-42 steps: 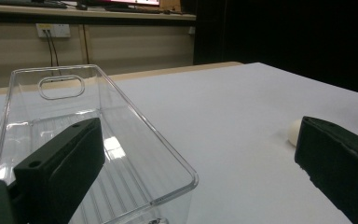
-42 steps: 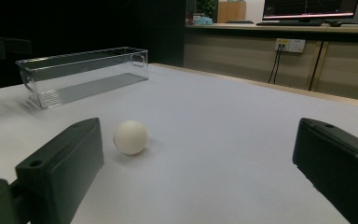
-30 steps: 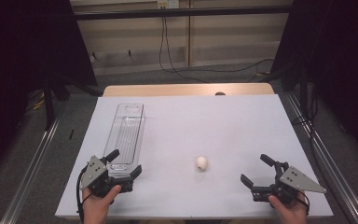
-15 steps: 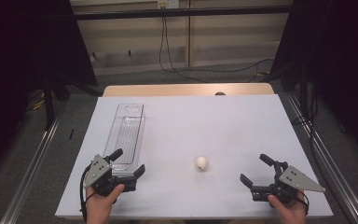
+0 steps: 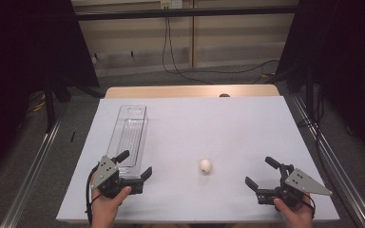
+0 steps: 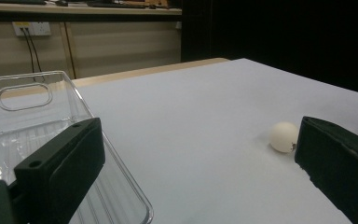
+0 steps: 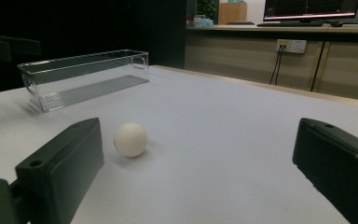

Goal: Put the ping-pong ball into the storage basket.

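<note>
Nothing has moved since the earlier frame: both your grippers rest released.
Left gripper (image 5: 134,165) sits at the bin's (image 5: 129,133) near end; right gripper (image 5: 262,172) faces the ball (image 5: 206,166), mid-surface between them.

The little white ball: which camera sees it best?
The right gripper view: the white ball sits large and whole on the table, between the open jaws. In the left gripper view the ball is smaller, partly behind one jaw. The high view shows it tiny, right of the clear bin.
</note>
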The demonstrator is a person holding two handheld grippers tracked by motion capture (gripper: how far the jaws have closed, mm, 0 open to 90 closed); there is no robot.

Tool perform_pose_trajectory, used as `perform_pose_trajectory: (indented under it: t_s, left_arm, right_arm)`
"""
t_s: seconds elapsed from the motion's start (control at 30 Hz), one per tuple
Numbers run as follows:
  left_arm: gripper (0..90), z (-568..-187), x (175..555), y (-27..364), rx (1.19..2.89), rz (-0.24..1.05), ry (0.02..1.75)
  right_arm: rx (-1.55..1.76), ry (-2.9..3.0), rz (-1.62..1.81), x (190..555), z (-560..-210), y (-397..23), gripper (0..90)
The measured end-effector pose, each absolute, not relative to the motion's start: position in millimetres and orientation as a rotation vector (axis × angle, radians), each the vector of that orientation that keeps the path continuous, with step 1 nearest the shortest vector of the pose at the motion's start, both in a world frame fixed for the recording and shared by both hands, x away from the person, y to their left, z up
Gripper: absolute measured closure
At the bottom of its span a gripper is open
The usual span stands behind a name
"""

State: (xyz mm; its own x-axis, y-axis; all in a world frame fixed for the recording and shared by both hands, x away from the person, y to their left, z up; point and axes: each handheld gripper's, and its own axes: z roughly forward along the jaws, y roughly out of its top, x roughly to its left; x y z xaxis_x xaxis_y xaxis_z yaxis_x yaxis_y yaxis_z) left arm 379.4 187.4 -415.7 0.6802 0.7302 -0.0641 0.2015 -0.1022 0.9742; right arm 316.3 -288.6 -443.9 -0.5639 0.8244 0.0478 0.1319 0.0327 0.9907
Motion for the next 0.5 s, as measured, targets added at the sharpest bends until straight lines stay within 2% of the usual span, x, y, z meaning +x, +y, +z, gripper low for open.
perform_pose_trajectory:
  t_s: [0.5]
  left_arm:
    - [1.7,-410.6,382.7,174.4,1.672,0.512,0.742]
  right_arm:
    - [0.972,1.756,1.581,316.6,-444.7,-288.6,1.5]
